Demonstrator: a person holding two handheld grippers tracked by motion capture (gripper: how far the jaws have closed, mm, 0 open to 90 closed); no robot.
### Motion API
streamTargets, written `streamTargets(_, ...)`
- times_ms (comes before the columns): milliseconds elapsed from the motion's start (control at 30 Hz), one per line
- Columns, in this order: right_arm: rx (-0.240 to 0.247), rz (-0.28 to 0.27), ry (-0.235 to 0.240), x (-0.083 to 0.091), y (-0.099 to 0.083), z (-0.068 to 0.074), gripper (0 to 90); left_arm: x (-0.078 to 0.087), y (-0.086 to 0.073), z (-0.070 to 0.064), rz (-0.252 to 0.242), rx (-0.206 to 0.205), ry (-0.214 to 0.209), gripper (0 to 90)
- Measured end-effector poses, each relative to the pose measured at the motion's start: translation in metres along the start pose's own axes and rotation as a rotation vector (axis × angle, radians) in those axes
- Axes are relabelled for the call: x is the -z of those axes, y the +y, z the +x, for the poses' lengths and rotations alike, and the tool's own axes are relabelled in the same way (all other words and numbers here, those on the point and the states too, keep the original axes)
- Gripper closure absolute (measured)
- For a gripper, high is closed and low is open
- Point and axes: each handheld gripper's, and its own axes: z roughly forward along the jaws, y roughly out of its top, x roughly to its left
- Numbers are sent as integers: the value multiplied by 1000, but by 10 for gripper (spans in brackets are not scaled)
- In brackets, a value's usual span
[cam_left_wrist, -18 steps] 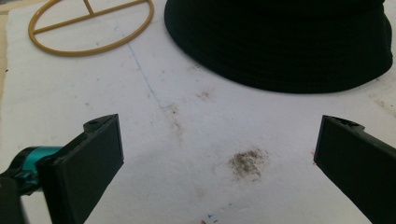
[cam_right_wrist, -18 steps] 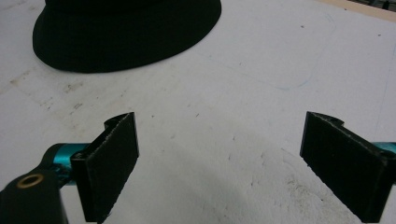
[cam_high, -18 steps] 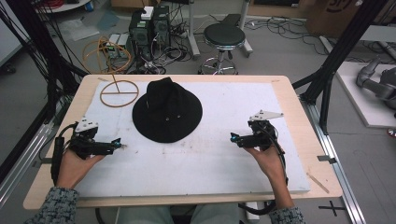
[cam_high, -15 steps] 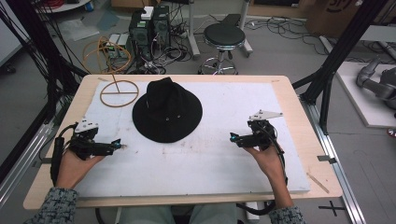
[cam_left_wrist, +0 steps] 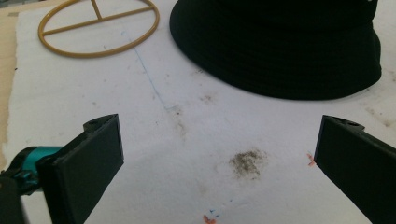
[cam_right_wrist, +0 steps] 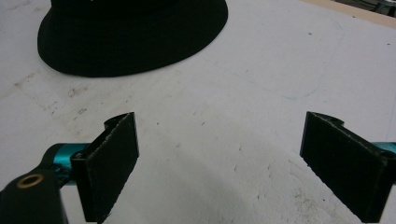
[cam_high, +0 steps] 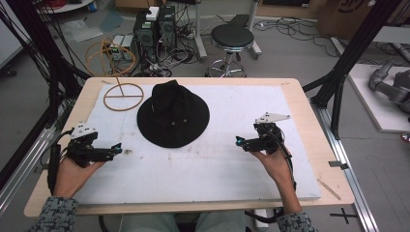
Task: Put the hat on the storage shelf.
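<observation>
Flanking hat | hat flat, centre of table, brim down | L gripper lower left, fingers spread, empty | R gripper right of centre, fingers spread, empty | both aimed inward, prob. readying 2-sided lift | hoop upper left, apart from hat

Ahead of my left claw and off to its right I see a black hat lying on the white mat. A yellow wire ring lies ahead to its left, and a dark smudge marks the mat just in front of it. From my right claw the hat sits ahead-left. A stool stands beyond the table.
</observation>
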Motion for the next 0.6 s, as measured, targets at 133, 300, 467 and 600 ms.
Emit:
streamTargets(133,-10,-1,-7,3,-2,-2,113,-3,3,-3,2,-12,-13,18)
streamTargets(300,-10,0,-9,5,-4,-2,113,-4,9,-7,-19,-6,-35,18)
streamTargets(467,-22,-1,-16,11,-9,-5,113,-7,18,-9,-34,-16,-45,18)
streamTargets(600,-31,-7,-29,19,-14,-6,113,-12,26,-10,-49,-18,-62,18)
